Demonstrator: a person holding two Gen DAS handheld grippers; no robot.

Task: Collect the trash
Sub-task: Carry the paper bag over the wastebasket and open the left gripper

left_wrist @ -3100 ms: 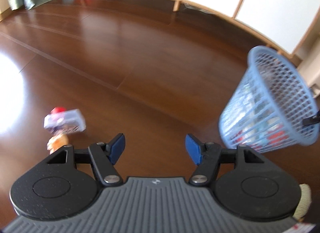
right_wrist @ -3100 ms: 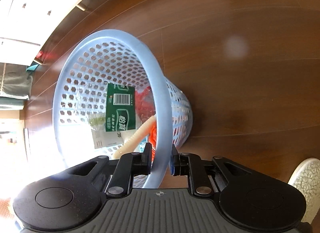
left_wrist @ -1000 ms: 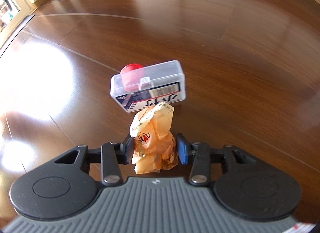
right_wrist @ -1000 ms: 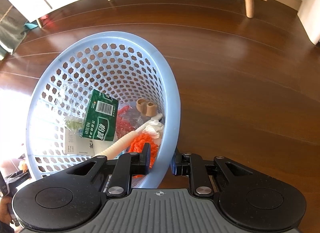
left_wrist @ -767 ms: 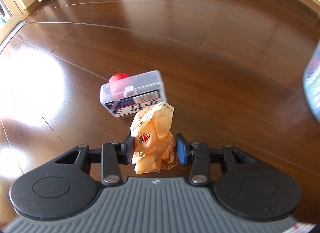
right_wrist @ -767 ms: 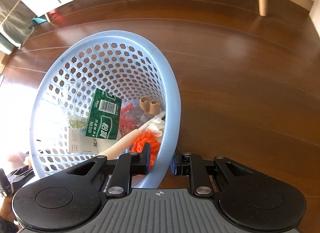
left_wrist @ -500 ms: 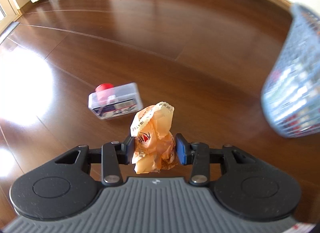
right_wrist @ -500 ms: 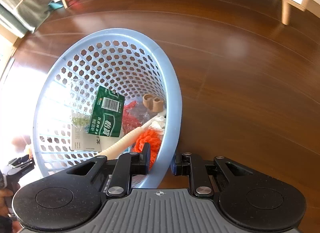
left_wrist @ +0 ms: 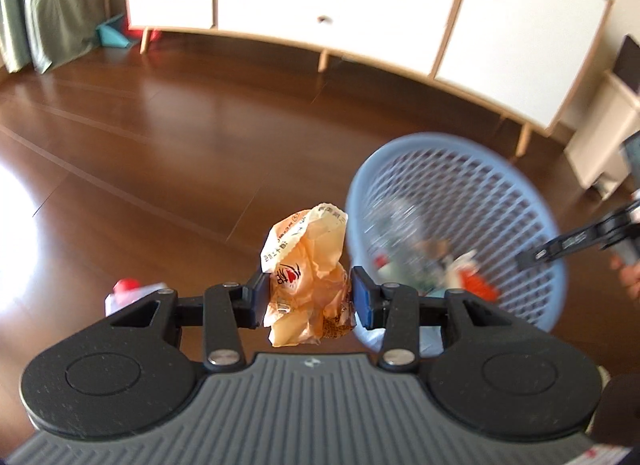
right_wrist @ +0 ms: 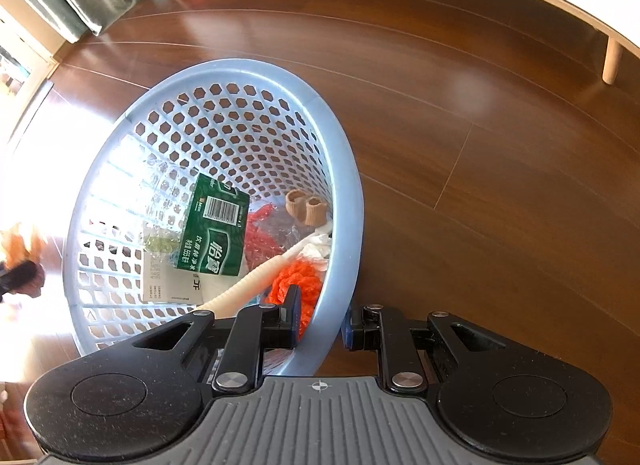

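Two grippers are busy, and I start with my left gripper (left_wrist: 308, 297): its blue pads are pressed in on a crumpled orange wrapper (left_wrist: 308, 265), which stands up between them, clear of the wooden floor (left_wrist: 160, 153). My right gripper (right_wrist: 320, 321) is closed narrow across the rim of the blue basket (right_wrist: 340, 169), one finger inside and one outside the wall, holding it tipped so its mouth faces the left side.

To do this step well, I judge I should carry the wrapper over the near rim and well into the mouth before letting go; it is light and crumpled, so released at the edge it could catch on the rim and fall outside. The right hand should hold the basket still, mouth toward the wrapper.

The basket already holds plenty: a green carton (right_wrist: 214, 233) with a barcode, a white printed sheet (right_wrist: 172, 285) under it, a cream tube (right_wrist: 256, 281), an orange mesh bundle (right_wrist: 296, 285), red shreds, clear film, and two small tan cylinders (right_wrist: 306, 207).

On the floor to the left of the left gripper, partly hidden by it, lies a clear plastic box (left_wrist: 128, 297) with a red cap; I judge that trash still to be collected.
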